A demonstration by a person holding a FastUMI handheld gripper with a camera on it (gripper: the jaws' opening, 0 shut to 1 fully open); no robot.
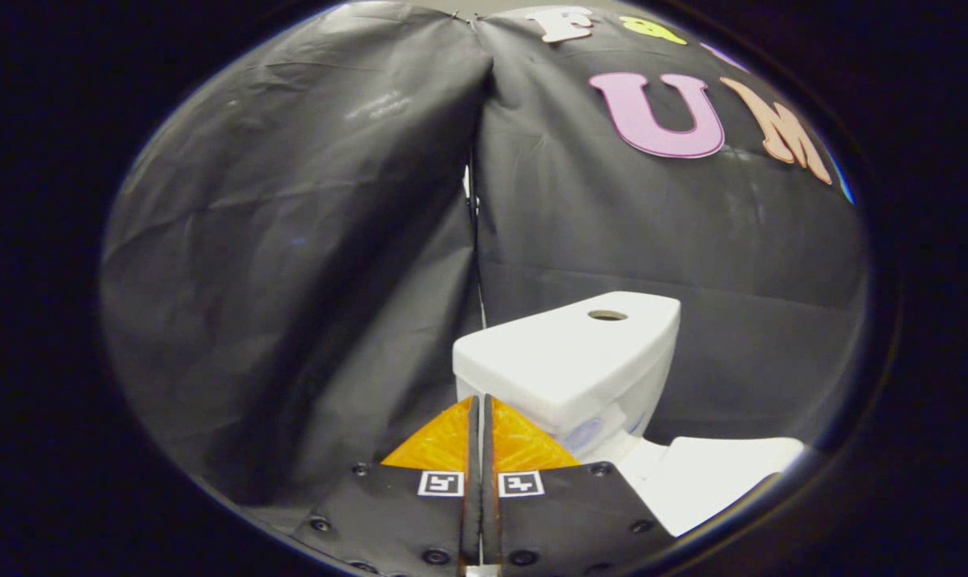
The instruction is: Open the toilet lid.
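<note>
We are holding the gripper (479, 417) with its orange fingers (440, 441) pressed together on nothing, short of the toilet.

Beyond the tips the tank (568, 353) is standing; the lid (724, 473) is lying flat, low and off to the right. We are risking bumping the tank, since we are aiming left of the lid.

I am working in a staged booth rather than a real bathroom. Creased black cloth walls (292, 240) meet at a far corner seam. A white toilet (580, 361) stands to the right, its tank top showing a round hole (607, 315).
</note>
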